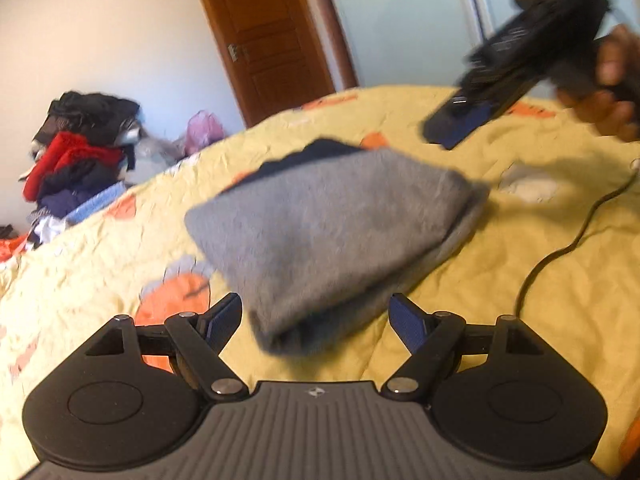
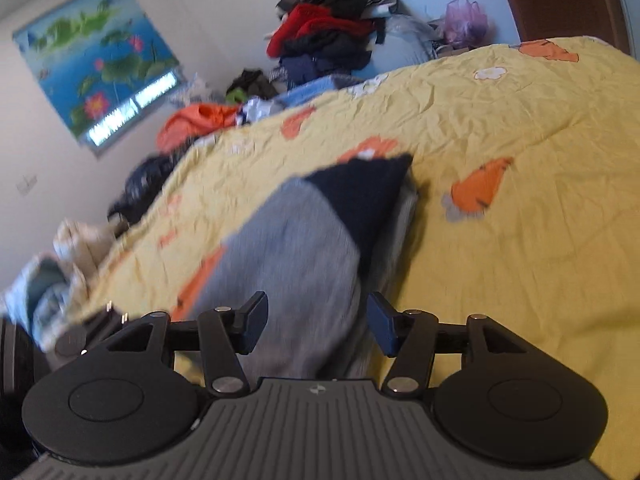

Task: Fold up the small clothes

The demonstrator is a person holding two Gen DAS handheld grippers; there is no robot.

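A folded grey garment (image 1: 328,232) with a navy part (image 1: 320,152) at its far end lies on the yellow bedspread (image 1: 540,320). My left gripper (image 1: 316,318) is open wide, its blue pads on either side of the garment's near corner and not touching it. A hand holds my right gripper (image 1: 460,120) in the air at the upper right, beyond the garment and apart from it. In the right wrist view the right gripper (image 2: 318,320) has its jaws apart with nothing pressed between them. The grey and navy garment (image 2: 296,248) lies blurred on the bed beyond them.
A black cable (image 1: 560,248) runs across the bedspread at the right. Past the bed's far edge, a heap of dark and red clothes (image 1: 80,148) is stacked against the wall. A wooden door (image 1: 272,32) stands behind. More loose clothes (image 2: 200,120) lie along the bed's left side.
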